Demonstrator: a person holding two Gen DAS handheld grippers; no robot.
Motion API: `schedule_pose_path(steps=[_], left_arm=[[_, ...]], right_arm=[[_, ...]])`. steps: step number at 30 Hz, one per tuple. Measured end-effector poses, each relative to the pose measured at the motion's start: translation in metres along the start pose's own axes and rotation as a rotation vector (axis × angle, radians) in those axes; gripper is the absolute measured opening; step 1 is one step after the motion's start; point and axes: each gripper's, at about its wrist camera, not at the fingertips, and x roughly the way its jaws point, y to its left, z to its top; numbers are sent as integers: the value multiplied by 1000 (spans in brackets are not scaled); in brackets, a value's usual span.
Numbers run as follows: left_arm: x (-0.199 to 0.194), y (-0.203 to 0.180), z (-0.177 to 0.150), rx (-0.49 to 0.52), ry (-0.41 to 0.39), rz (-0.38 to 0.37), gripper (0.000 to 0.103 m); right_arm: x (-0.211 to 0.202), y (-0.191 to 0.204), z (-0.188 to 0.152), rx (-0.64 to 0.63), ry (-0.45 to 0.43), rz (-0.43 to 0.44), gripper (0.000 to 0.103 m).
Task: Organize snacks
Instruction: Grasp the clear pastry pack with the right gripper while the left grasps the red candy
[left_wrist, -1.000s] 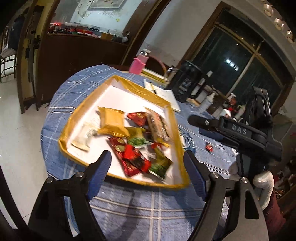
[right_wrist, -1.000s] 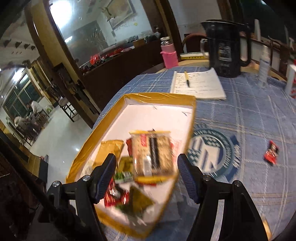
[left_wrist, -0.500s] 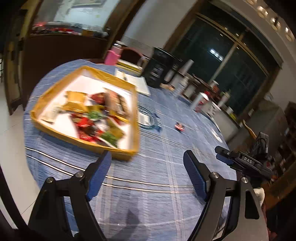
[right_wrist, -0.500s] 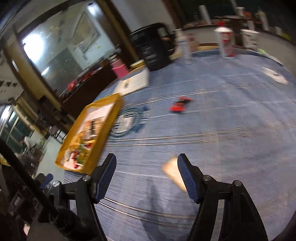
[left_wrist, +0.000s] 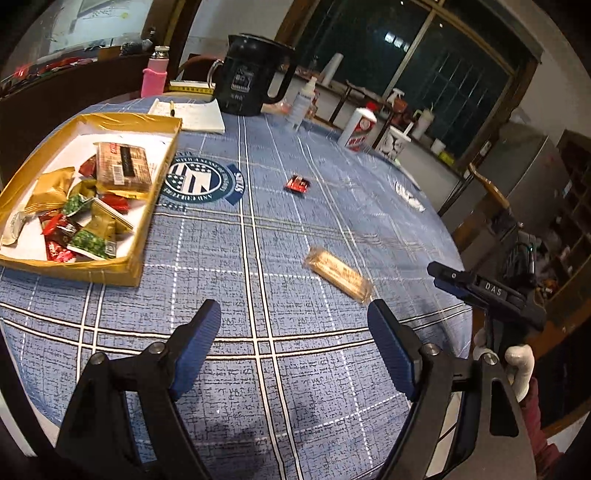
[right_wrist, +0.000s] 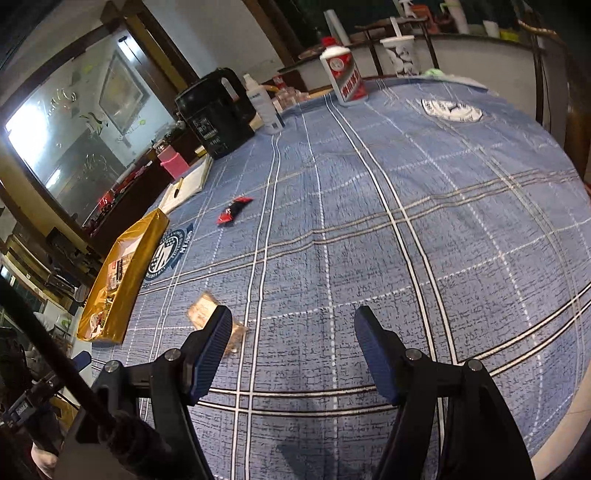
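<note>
- The left gripper (left_wrist: 293, 345), black-framed with blue ribbed pads, stands wide apart and empty over bare cloth; a second ago the same jaws framed the tray's snack pile.
- The right gripper (right_wrist: 291, 345), of the same make, is likewise wide and holds nothing. It too was over the tray a second ago and has swung out across the table.
- Just ahead of the left gripper's right pad lies a long tan biscuit bar in clear wrapper (left_wrist: 338, 273), flat on the blue checked tablecloth (left_wrist: 258, 258); from the right wrist it shows just beside the left pad, partly hidden.
- Farther out, a small red foil snack packet (left_wrist: 297, 183) lies alone on the cloth, well apart from both grippers.
- The shallow gold-rimmed cardboard tray (left_wrist: 147, 221) with its mixed wrapped snacks now sits off to the left.
- My reading: both hands have left the tray to fetch the two strays, the bar first.
</note>
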Motion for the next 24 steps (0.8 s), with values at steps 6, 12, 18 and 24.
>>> schedule_pose_path(steps=[6, 12, 18, 24], left_arm=[[11, 6, 4, -15, 14, 18, 82], [14, 14, 26, -20, 6, 39, 82], [36, 14, 76, 1, 1, 36, 82], [97, 6, 121, 6, 58, -3, 82]], right_arm=[[28, 23, 2, -97, 75, 30, 69], [74, 80, 0, -335, 181, 19, 69], [97, 110, -14, -513, 199, -50, 68], [94, 106, -13, -547, 175, -92, 33]])
